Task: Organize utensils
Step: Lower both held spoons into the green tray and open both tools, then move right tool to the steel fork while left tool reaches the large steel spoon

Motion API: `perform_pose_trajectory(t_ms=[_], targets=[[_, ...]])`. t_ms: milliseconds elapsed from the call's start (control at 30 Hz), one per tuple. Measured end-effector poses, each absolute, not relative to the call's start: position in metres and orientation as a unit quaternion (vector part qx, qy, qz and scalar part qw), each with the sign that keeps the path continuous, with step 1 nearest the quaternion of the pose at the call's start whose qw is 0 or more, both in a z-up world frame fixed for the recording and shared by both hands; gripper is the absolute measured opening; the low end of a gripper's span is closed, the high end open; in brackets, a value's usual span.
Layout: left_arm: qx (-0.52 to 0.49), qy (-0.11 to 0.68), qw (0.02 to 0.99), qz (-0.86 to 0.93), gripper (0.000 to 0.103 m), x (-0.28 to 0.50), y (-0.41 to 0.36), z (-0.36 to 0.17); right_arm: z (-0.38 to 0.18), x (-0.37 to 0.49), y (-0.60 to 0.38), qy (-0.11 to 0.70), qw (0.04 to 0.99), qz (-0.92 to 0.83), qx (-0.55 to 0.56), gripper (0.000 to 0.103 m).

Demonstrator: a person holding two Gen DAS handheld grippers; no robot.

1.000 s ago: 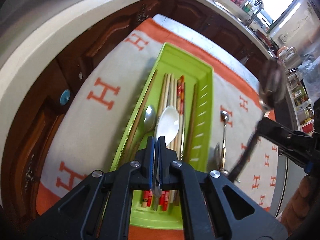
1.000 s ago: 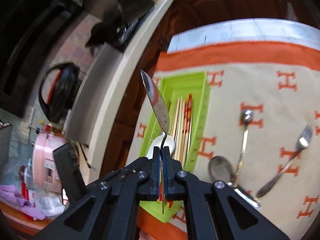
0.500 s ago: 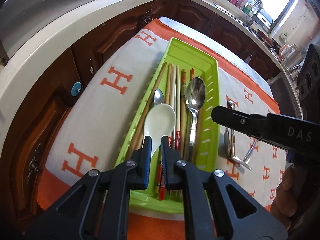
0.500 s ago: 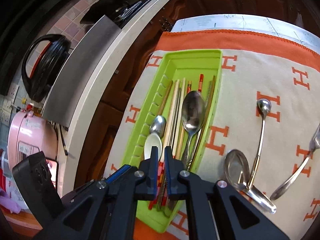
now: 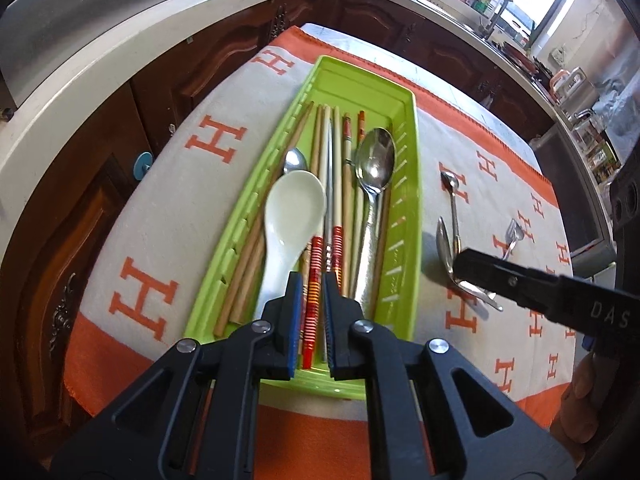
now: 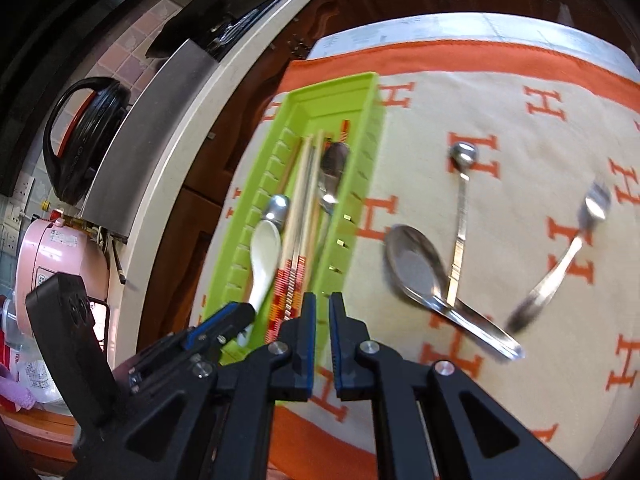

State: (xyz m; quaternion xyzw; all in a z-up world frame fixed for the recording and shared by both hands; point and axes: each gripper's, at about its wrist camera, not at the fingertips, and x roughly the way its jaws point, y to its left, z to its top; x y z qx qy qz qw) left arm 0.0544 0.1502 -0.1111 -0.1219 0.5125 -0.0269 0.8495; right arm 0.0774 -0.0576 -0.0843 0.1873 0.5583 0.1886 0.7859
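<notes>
Lime-green tray (image 5: 408, 184), orange-lettered beige cloth (image 5: 168, 184)

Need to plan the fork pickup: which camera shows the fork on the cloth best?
The right wrist view: the fork lies whole and unobstructed on the cloth, though slightly motion-blurred. In the left wrist view only its tines show, small and distant; the right gripper's finger hides the handle.

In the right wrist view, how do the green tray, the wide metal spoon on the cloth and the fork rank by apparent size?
1. Green tray
2. Wide metal spoon
3. Fork

The spoon and the fork look close in length, and the fork is blurred, so their order is unsure.
</notes>
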Motion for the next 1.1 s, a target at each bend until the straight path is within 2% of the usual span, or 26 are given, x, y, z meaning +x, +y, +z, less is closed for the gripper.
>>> perform_pose_trajectory(t_ms=[533,833,900,967,1100], targets=[[-0.075,0.518,0.85,-0.055,0.007,0.057,0.1,-0.104,-0.101,0.066,-0.149,0.539,0.794,0.109,0.259,0.007],[-0.048,0.494,0.866,-0.065,0.008,0.064,0.07,-0.089,-0.117,0.073,-0.211,0.53,0.78,0.051,0.329,0.007],[-0.046,0.496,0.864,-0.071,0.008,0.067,0.063,-0.089,-0.121,0.078,-0.22,0.529,0.779,0.035,0.335,0.009],[-0.058,0.507,0.856,-0.083,0.008,0.071,0.058,-0.093,-0.125,0.081,-0.227,0.526,0.778,0.025,0.342,0.021],[-0.101,0.535,0.832,-0.109,0.008,0.079,0.054,-0.107,-0.135,0.092,-0.23,0.527,0.775,0.022,0.347,0.023]])
